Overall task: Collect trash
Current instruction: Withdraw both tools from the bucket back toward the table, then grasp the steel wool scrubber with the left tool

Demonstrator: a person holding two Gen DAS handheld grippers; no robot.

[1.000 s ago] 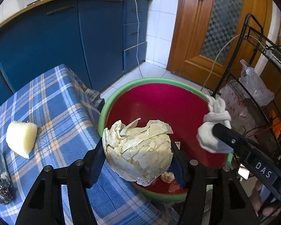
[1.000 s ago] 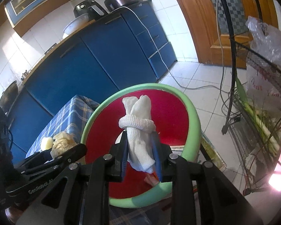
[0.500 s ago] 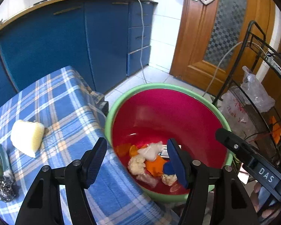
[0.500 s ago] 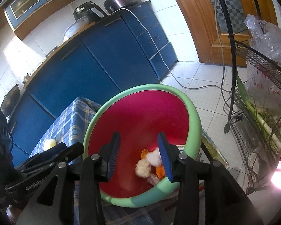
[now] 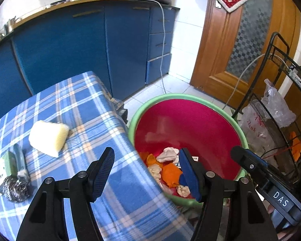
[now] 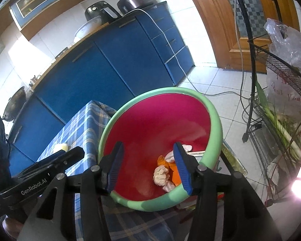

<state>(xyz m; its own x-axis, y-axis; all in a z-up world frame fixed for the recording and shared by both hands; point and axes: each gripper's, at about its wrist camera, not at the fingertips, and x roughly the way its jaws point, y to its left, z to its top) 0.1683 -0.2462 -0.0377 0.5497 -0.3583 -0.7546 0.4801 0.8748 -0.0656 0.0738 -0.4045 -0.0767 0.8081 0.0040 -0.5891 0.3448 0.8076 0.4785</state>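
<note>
A red basin with a green rim (image 5: 142, 110) (image 6: 216, 120) stands on the floor beside the table. Crumpled white and orange trash (image 5: 166, 166) (image 6: 162, 174) lies at its bottom. My left gripper (image 5: 146, 170) is open and empty, over the table edge and the basin's near rim. My right gripper (image 6: 148, 166) is open and empty above the basin. A yellow sponge (image 5: 49, 138) and a steel scourer (image 5: 15, 188) lie on the blue plaid tablecloth (image 5: 70, 104).
Blue kitchen cabinets (image 5: 70, 46) stand behind the table. A black wire rack (image 5: 281, 100) (image 6: 271, 80) with plastic bags and green onions stands right of the basin. A wooden door (image 5: 240, 40) is behind, and a white cable (image 6: 170, 46) trails across the floor.
Both grippers opened. The crumpled yellow paper from the left gripper and the white cloth from the right gripper dropped into the basin. The left view has shifted back over the table.
</note>
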